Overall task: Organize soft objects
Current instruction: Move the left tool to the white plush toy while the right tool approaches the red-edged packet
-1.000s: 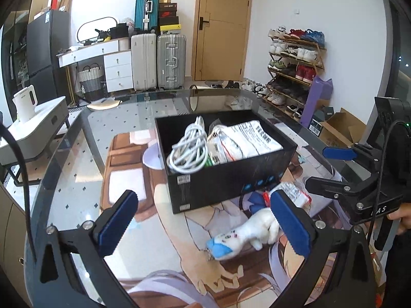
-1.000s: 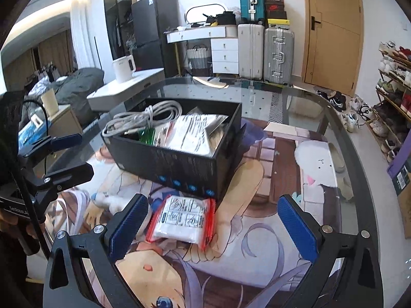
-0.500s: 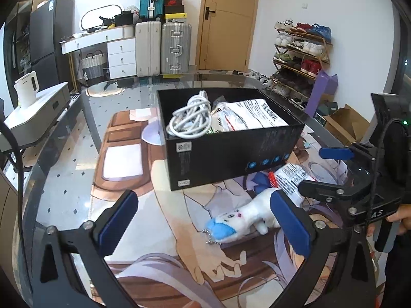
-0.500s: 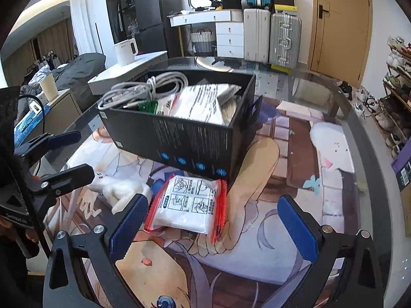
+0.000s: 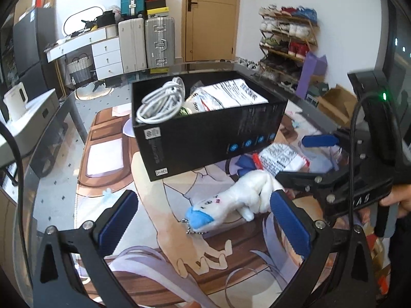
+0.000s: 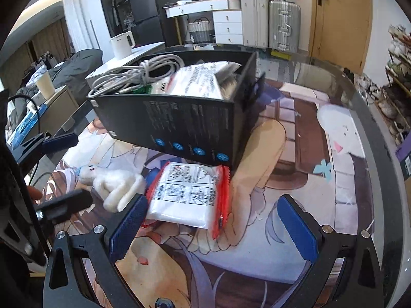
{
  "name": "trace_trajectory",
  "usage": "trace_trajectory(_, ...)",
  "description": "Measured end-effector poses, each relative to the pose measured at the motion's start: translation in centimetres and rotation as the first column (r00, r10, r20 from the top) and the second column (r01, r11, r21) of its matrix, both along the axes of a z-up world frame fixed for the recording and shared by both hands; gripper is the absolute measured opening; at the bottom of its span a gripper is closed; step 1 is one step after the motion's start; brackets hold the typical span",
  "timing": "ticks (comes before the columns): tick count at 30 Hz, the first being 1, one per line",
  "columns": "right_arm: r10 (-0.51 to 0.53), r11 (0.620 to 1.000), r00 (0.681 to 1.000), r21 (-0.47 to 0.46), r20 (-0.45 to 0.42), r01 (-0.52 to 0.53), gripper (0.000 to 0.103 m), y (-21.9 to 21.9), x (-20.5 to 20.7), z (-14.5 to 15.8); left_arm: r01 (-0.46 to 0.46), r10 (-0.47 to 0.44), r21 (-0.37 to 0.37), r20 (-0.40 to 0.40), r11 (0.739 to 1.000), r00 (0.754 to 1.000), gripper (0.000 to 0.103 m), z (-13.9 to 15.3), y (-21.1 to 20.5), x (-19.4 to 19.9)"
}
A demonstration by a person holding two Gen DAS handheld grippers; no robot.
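Left claw [image 5: 203,220] is spread wide and low over the desk [image 5: 51,179], with the white plush toy [image 5: 231,200] lying between its blue pads, rear end just beside the right-hand pad, not pinched. The toy has a blue tip and a little bead chain hanging off it. Right claw [image 6: 213,228] is spread wide too, gripping nothing, and the white packet with red edges [image 6: 190,195] sits just ahead of its pads, closer to the left one. Both soft things lie on the printed anime mat [image 6: 295,154], right up against the black box [image 5: 210,133]. The box already holds a coiled white cable [image 5: 161,102] and another white printed packet [image 5: 228,95]. Behind the desk there are suitcases [image 5: 146,43], a door [image 5: 210,18] and a shoe rack [image 5: 285,43].
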State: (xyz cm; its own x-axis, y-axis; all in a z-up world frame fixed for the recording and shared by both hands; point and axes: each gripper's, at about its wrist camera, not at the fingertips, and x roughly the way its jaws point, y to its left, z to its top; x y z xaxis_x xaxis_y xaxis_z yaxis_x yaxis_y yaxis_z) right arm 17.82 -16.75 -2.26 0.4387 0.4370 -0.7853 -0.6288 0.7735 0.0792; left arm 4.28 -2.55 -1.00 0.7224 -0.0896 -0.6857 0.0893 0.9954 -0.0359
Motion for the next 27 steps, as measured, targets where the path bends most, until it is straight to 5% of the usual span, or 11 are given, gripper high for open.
trace_trajectory(27,-0.005,1.000,1.000,0.001,-0.008,0.005,0.102,-0.6,0.5,-0.4,0.027,-0.022,0.037,-0.128,0.999,0.991,0.103,-1.7,-1.7,3.3)
